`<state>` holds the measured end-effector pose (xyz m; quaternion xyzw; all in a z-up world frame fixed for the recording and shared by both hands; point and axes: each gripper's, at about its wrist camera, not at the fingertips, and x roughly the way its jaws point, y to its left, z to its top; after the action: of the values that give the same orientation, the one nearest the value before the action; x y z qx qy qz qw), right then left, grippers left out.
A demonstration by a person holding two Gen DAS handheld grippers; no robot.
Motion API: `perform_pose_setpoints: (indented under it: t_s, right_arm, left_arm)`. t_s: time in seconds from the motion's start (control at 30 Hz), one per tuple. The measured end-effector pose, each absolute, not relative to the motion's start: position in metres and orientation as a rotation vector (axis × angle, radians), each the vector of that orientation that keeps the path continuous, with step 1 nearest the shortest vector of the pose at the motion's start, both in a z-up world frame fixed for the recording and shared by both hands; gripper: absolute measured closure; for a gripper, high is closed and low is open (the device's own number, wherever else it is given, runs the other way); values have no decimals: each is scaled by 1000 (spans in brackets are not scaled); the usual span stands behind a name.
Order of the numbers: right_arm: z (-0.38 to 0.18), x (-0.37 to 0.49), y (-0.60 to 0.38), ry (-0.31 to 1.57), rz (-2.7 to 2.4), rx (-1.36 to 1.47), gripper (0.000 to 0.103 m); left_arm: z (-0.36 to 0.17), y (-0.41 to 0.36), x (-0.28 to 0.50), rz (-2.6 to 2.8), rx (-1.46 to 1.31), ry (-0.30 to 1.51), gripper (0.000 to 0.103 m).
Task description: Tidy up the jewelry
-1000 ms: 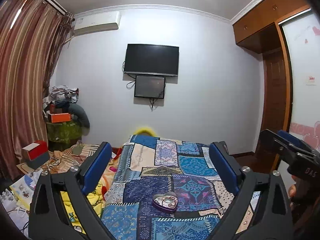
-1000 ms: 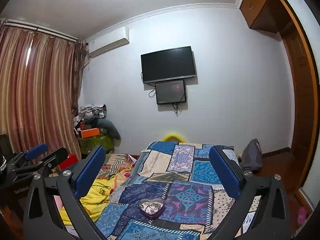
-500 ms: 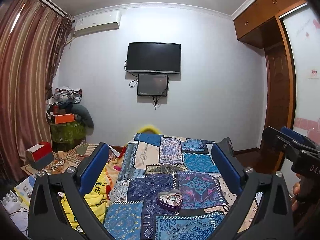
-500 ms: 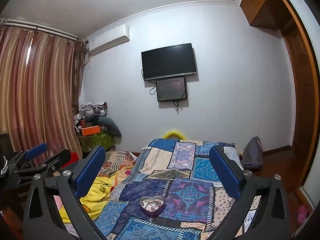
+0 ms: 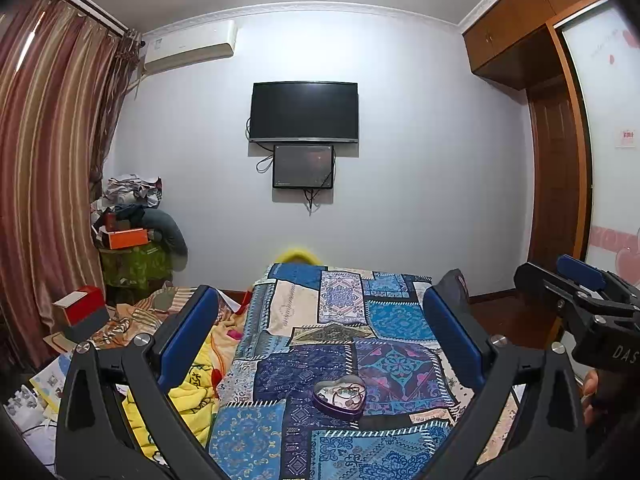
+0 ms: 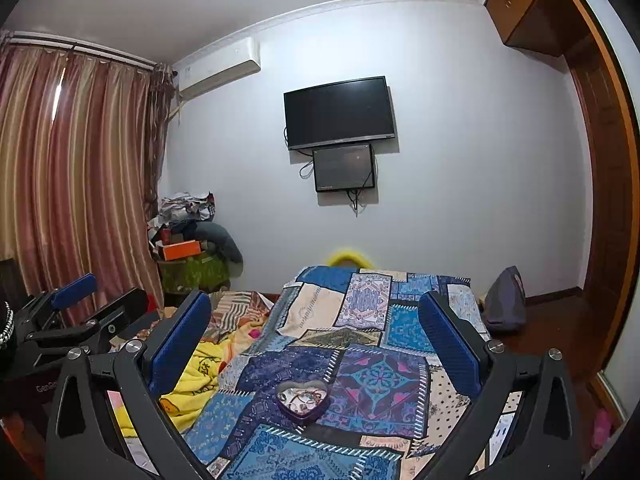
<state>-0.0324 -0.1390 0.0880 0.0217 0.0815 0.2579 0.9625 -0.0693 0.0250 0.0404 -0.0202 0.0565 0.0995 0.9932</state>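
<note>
Left wrist view: the left gripper (image 5: 320, 336) has its jaws wide apart. A heart-shaped tin (image 5: 339, 395) lies open on the patchwork bed (image 5: 280, 432); its tangled contents are hard to make out.

Right wrist view: the right gripper (image 6: 316, 340) also gapes, the tin (image 6: 303, 398) between its fingers, its jewelry indistinct.

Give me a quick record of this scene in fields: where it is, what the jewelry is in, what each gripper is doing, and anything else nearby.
place: bedroom, bed covered with a patchwork quilt
jewelry holder: heart-shaped tin, open top, resting on the quilt
contents: tangled jewelry pieces, too small to tell apart
left gripper: open, holding nothing, above the bed
right gripper: open, holding nothing, above the bed
beside the quilt: yellow blanket
far wall: television with a smaller screen below it
</note>
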Motion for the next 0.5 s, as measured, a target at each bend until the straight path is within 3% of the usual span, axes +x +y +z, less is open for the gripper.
perform_pose_setpoints:
  t_s: [0.5]
  right_arm:
    - [89,-31,-143,181,515,51,0]
  left_arm:
    - [38,26,-62,202,-46,130,0]
